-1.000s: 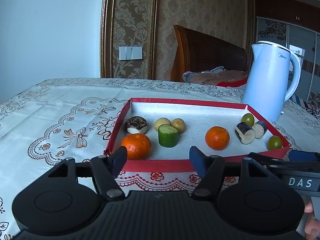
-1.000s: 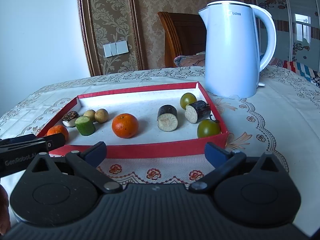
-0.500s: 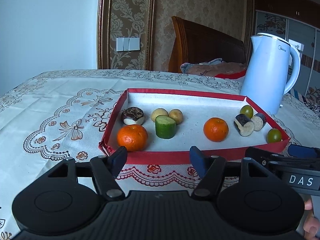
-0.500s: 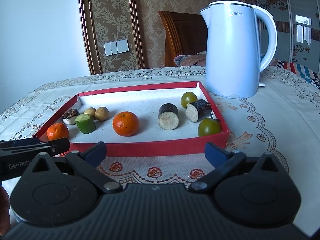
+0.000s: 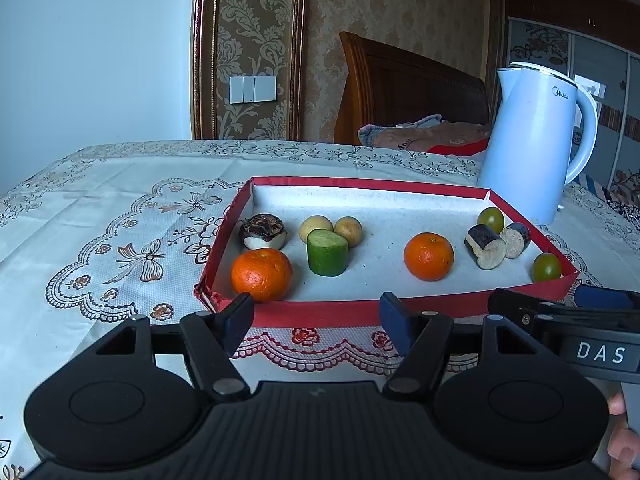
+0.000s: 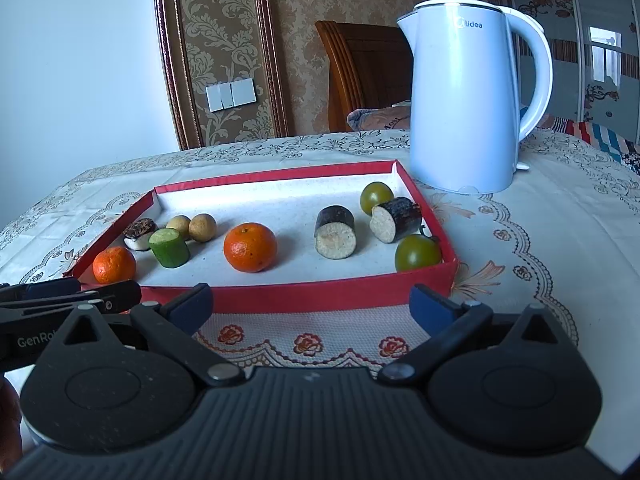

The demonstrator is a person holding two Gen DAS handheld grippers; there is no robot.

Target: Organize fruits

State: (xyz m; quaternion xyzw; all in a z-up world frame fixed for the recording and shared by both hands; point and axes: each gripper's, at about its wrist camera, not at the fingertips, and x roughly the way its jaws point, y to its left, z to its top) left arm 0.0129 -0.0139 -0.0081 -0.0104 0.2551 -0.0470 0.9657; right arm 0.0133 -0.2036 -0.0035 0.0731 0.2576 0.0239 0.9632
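Both grippers, left (image 5: 316,316) and right (image 6: 312,304), gape wide and empty before the red tray (image 5: 320,312). The cucumber piece (image 5: 327,252) stands upright; at 2 o'clock, two eggplant chunks (image 5: 485,246) lie sideways, cut faces toward the grippers.

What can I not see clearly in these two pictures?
- Left wrist view: the right hand-held gripper is cut off by the right edge.
- Right wrist view: the left hand-held gripper is cut off by the left edge.
- Both views: the red tray near wall hides the tablecloth behind it.
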